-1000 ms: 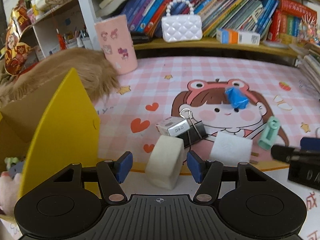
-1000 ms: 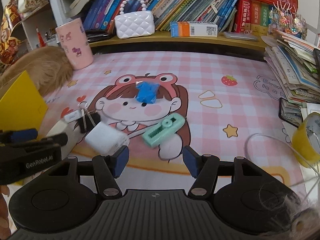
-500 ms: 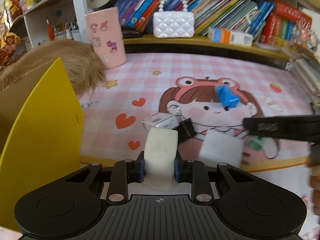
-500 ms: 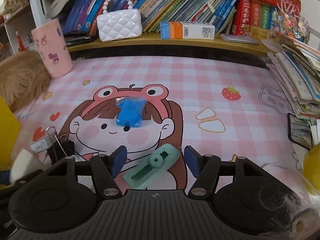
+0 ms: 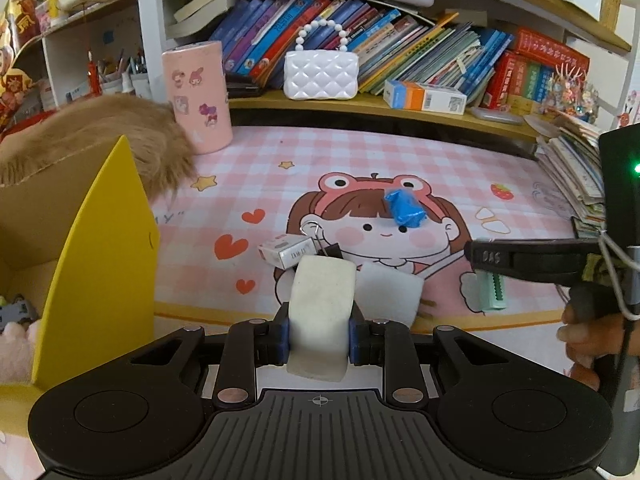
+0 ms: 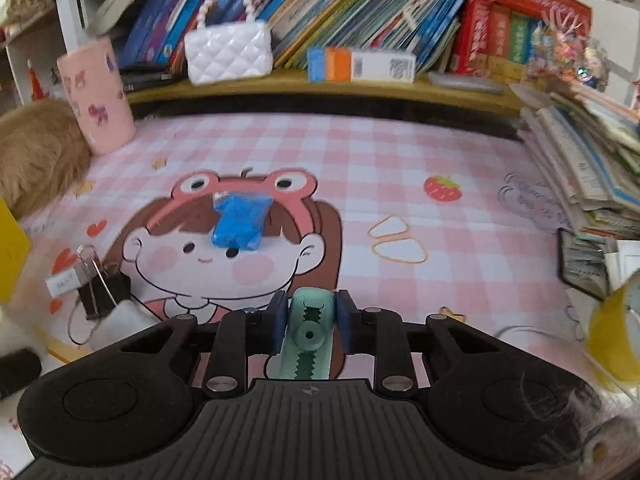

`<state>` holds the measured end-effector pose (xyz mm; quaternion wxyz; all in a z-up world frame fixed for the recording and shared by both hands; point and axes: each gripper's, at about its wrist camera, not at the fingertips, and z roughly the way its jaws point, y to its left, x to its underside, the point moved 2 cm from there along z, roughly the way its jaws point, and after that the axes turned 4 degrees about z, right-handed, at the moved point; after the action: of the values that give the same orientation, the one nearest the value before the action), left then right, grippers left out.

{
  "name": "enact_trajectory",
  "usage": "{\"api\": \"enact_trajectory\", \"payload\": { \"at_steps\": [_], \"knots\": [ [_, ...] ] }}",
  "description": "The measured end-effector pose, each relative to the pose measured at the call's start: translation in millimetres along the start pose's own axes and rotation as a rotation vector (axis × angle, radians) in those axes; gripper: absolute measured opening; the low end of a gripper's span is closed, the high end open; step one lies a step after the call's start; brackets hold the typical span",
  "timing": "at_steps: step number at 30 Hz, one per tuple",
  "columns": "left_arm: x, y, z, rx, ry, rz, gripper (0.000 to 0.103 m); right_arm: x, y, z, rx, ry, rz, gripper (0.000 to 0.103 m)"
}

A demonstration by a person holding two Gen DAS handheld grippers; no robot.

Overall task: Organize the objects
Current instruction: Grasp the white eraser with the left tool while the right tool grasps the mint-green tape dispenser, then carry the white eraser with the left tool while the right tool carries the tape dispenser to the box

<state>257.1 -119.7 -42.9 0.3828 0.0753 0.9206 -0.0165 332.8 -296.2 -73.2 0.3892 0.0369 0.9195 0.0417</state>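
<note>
My left gripper (image 5: 318,336) is shut on a white foam block (image 5: 322,304), held a little above the pink cartoon mat (image 5: 400,152). My right gripper (image 6: 311,320) is shut on a mint-green toothed clip (image 6: 310,344) low over the mat. The left wrist view shows that gripper's finger (image 5: 520,262) from the side, with the green clip (image 5: 493,292) below it. Lying on the mat are a blue crumpled wrapper (image 5: 404,210), a black binder clip (image 5: 332,250), a small white box (image 5: 286,252) and a white square pad (image 5: 390,294).
An open yellow cardboard box (image 5: 100,260) stands at the left with small toys inside. A brown furry thing (image 5: 100,136), a pink cup (image 5: 198,96) and a white purse (image 5: 320,74) sit at the back. Stacked books (image 6: 592,176) and a yellow tape roll (image 6: 612,336) crowd the right.
The left gripper closed on the white block and lifted it. The right gripper moved over the green clip, then closed on it.
</note>
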Motion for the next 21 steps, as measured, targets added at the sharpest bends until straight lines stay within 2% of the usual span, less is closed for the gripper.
{"api": "enact_trajectory", "payload": {
  "at_steps": [10, 21],
  "knots": [
    [17, 3, -30, 0.047, -0.024, -0.008, 0.024, 21, 8, -62, -0.053, -0.011, 0.016, 0.023],
    [49, 19, -60, 0.101, -0.004, -0.027, 0.024, 59, 27, -130, -0.092, -0.006, 0.068, 0.023]
  ]
}}
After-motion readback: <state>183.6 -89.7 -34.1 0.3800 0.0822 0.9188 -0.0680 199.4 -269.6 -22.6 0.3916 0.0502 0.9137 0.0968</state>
